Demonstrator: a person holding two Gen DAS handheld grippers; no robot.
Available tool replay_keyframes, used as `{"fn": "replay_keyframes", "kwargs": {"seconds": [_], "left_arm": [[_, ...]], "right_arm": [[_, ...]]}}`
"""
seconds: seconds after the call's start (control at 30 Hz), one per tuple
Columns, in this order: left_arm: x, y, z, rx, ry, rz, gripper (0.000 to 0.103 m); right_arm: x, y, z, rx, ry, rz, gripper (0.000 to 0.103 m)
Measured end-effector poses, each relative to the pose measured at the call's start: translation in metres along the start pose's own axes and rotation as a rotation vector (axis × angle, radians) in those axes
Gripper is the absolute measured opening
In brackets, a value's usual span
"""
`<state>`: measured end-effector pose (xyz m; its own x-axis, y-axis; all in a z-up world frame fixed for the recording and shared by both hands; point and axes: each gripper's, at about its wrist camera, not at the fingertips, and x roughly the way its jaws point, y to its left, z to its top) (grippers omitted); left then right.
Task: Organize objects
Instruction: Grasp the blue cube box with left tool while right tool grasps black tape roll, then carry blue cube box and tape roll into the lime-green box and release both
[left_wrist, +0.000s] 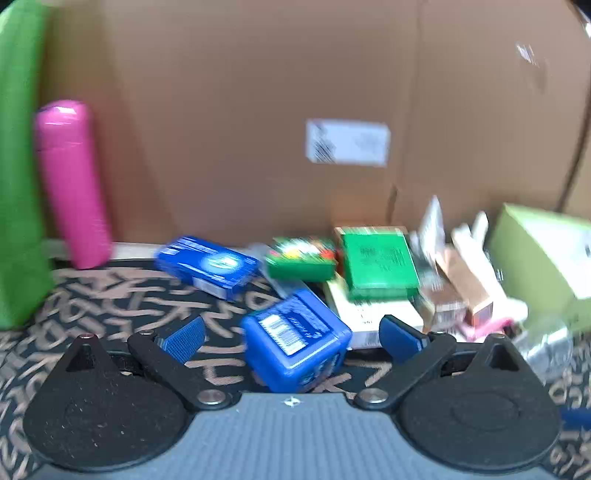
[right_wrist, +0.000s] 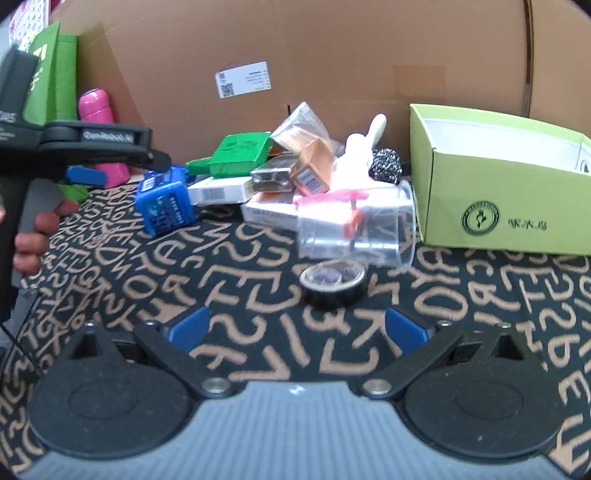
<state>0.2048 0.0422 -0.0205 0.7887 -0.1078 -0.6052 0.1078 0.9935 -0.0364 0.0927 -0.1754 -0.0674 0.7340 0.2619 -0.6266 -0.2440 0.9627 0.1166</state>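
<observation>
Left wrist: left gripper (left_wrist: 291, 338) wide open w/ blue cube box (left_wrist: 295, 343) btwn fingers, untouched; prob light, rigid; pinch flat sides.

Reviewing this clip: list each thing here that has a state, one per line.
Left claw: open, astride the blue cube.
Blue cube: tilted on the cloth, not gripped.
Right claw: open, empty.
Clear plastic cup: lying on its side.
Green box: open at the top.
Tape roll: lying flat.
Pink bottle: upright, capped.
</observation>
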Motion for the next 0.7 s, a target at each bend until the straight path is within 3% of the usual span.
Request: {"fn": "replay_keyframes", "kwargs": {"seconds": [0.03, 0.1, 0.2, 0.27, 0.33, 0.37, 0.47, 0.63, 0.7], "left_arm": [[0.010, 0.000, 0.000, 0.031, 0.031, -0.024, 0.099], [0.023, 0.002, -0.004, 0.066, 0.086, -0.047, 0.077], [0.021, 0.008, -0.014, 0.074, 0.076, -0.066, 0.077], [0.014, 0.008, -0.018, 0.064, 0.085, -0.078, 0.077], [0.001, 0.004, -0.026, 0.073, 0.100, -0.103, 0.077], [-0.004, 0.001, -0.029, 0.088, 0.107, -0.116, 0.077], [-0.027, -0.013, -0.047, 0.138, 0.119, -0.159, 0.077], [-0.066, -0.034, -0.079, 0.158, 0.125, -0.260, 0.077], [-0.075, -0.040, -0.089, 0.160, 0.112, -0.259, 0.077]], "right_arm": [[0.004, 0.000, 0.002, -0.012, 0.002, -0.019, 0.103], [0.013, 0.001, 0.006, -0.042, -0.007, -0.051, 0.103], [0.025, 0.001, 0.011, -0.061, -0.018, -0.050, 0.097], [0.033, 0.000, 0.012, -0.059, -0.005, -0.043, 0.066], [0.035, -0.001, 0.011, -0.053, 0.000, -0.060, 0.049], [0.032, -0.001, 0.009, -0.056, -0.010, -0.064, 0.046], [0.016, -0.009, 0.003, -0.018, 0.002, -0.002, 0.046], [-0.014, -0.010, -0.016, -0.049, 0.027, 0.011, 0.046], [-0.024, -0.011, -0.022, -0.058, 0.039, 0.024, 0.046]]}}
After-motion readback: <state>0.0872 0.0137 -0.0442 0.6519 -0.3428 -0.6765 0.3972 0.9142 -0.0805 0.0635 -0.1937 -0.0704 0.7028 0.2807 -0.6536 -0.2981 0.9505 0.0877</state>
